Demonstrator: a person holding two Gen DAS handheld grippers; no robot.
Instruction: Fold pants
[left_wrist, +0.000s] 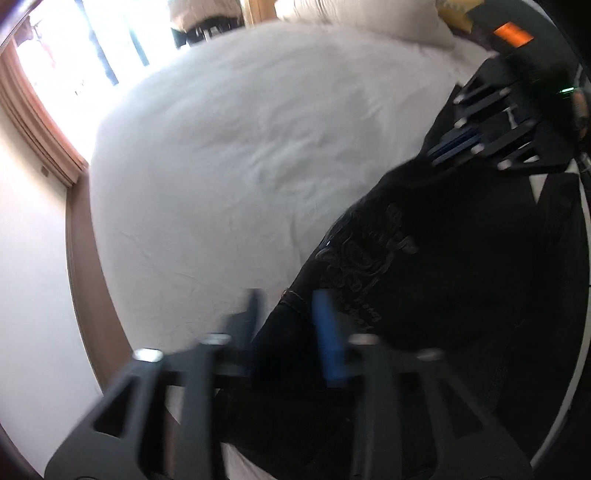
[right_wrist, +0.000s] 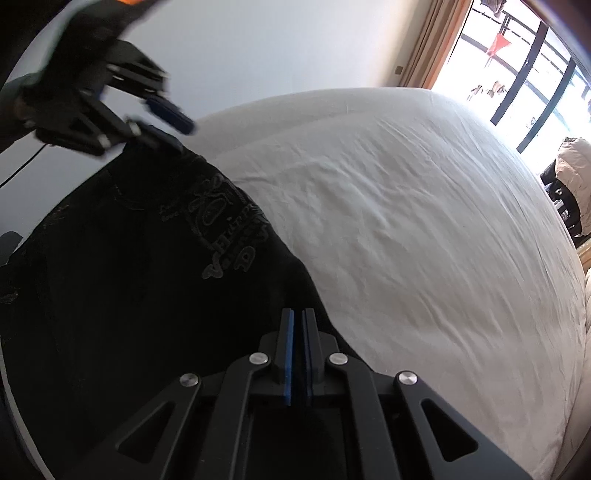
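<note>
Black pants (left_wrist: 424, 280) with grey embroidered lettering hang stretched between my two grippers above a white bed. My left gripper (left_wrist: 291, 317) has its jaws apart, with the pants' edge lying between the fingers. In the right wrist view it (right_wrist: 173, 129) stands open at the pants' upper corner. My right gripper (right_wrist: 298, 332) is shut on the pants' (right_wrist: 147, 258) other corner. In the left wrist view it (left_wrist: 443, 147) pinches the cloth at the upper right.
The white bedsheet (left_wrist: 240, 166) fills the space below the pants. A pillow (left_wrist: 369, 18) lies at the head. A bright window (left_wrist: 92, 48) with a wooden frame and a plain wall border the bed.
</note>
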